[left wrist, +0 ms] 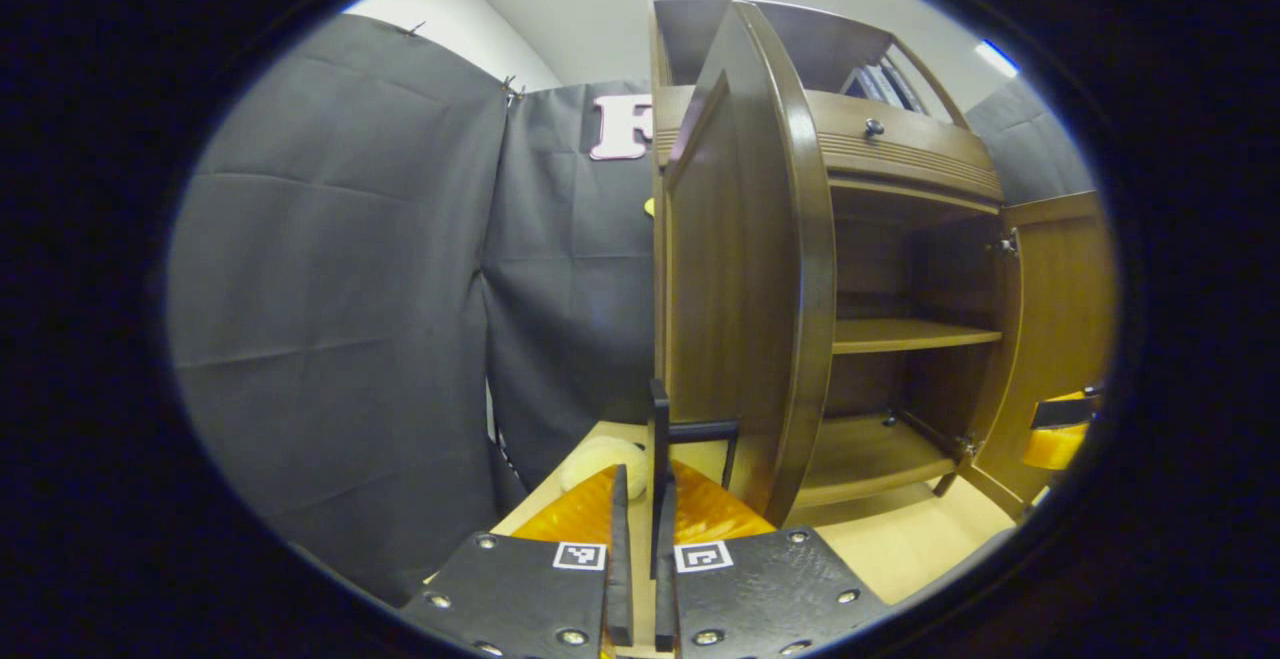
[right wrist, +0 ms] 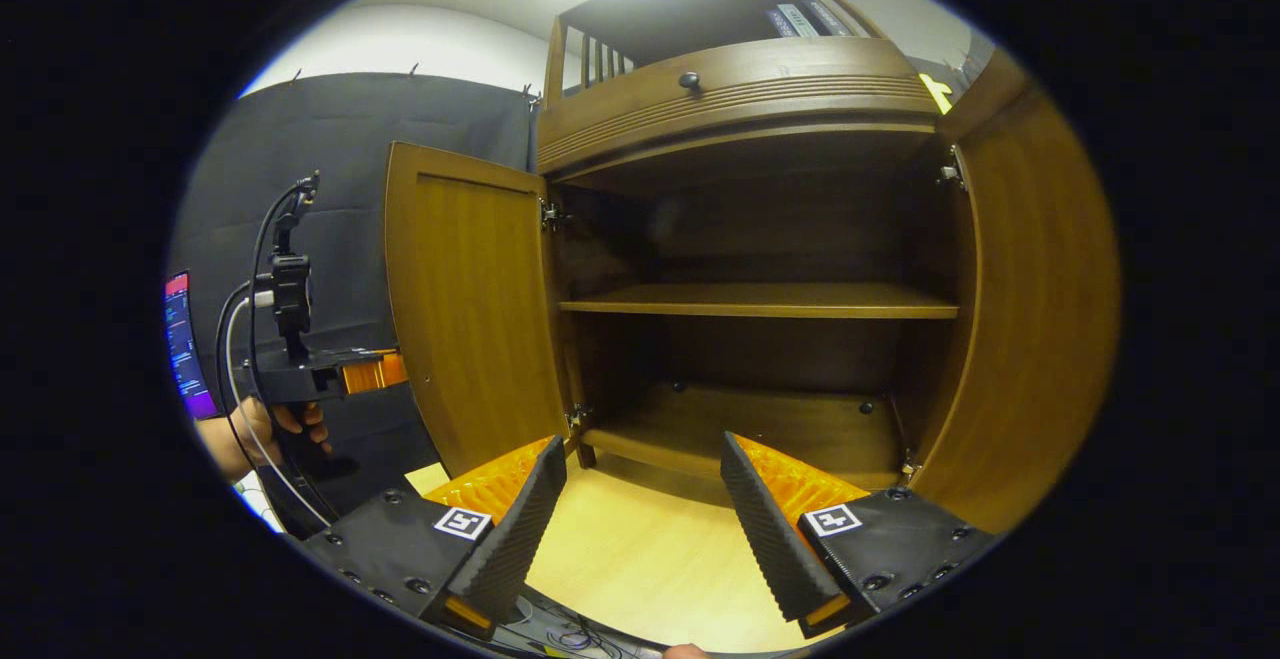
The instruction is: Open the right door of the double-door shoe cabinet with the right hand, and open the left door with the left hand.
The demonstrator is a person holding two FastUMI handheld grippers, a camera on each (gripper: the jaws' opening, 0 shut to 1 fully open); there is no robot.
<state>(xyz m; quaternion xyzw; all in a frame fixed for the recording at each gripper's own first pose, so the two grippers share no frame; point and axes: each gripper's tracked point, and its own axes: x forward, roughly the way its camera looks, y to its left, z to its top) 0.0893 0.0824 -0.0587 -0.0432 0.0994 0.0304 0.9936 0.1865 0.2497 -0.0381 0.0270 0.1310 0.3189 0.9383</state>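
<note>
left gripper (left wrist: 640, 499): jaws narrow, clamped on the handle (left wrist: 660, 429) of left door (left wrist: 750, 269), open at 12 o'clock | right gripper (right wrist: 640, 509): jaws wide, empty | right door (right wrist: 1030, 309): open at 3 o'clock | cabinet (right wrist: 740, 99) on counter (right wrist: 640, 559)

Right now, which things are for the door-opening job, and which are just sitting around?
For the job:
- left door, swung open
- right door, swung open
- left gripper, closed on the left door's handle
- right gripper, open, holding nothing

Just sitting around:
- drawer knob
- books on top
- pale round thing on the table
- screen
</note>
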